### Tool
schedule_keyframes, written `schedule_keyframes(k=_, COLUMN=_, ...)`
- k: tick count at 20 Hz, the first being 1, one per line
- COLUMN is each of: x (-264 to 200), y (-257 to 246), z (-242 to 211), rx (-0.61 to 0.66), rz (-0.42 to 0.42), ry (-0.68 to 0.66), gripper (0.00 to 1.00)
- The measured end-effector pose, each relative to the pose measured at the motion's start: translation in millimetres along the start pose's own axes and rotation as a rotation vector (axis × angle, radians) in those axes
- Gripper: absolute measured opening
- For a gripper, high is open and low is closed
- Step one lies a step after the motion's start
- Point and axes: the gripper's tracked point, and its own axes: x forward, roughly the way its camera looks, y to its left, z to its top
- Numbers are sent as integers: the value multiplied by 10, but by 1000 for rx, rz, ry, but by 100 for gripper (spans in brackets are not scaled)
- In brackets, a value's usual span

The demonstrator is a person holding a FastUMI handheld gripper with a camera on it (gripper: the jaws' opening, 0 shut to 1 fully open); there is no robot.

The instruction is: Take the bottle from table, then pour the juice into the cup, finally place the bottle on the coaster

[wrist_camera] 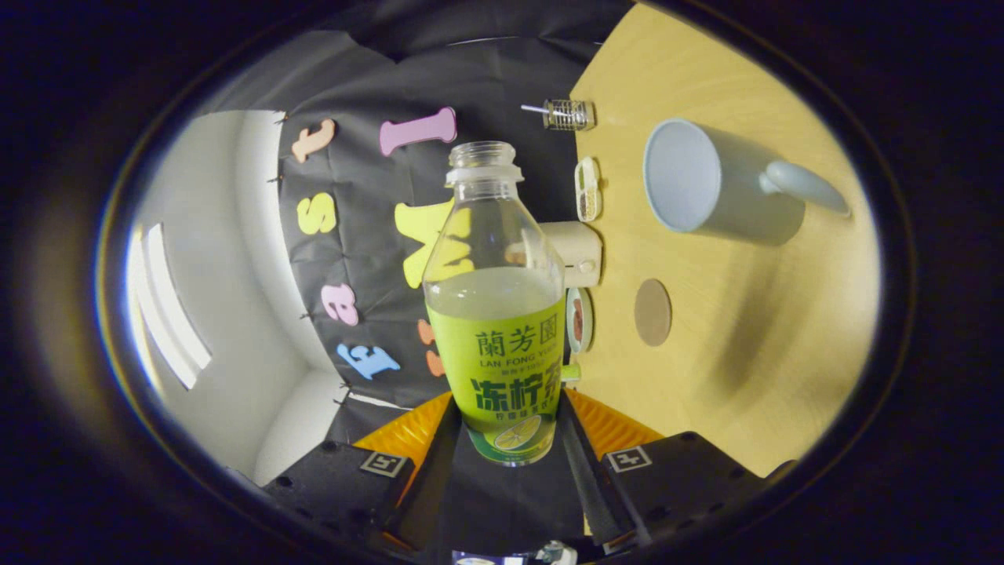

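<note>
A clear plastic bottle (496,314) with a green label and no cap sits between my fingers, and my gripper (510,439) is shut on its lower body. Pale juice fills it to just above the label. The view is rolled, so the wooden table (753,377) stands on edge beside the bottle. A pale blue mug (722,184) stands on the table beyond and to the side of the bottle's mouth, its opening facing the bottle's side. A round brown coaster (652,312) lies on the table closer to me than the mug, level with the bottle's middle.
Along the table's far edge by the black cloth wall are a small glass jar (566,114), a small white container (587,188), a cream box (576,251) and a small dish (580,318). A white room wall with a window (169,306) lies past the cloth.
</note>
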Motion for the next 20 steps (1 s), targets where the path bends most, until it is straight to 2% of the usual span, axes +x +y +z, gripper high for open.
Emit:
schedule_keyframes(k=6, x=-53, y=-53, z=65, rx=-291, rz=-112, ry=-42, gripper=77)
schedule_keyframes(k=20, x=14, y=286, z=145, rx=-963, rz=-280, ry=-80, gripper=78)
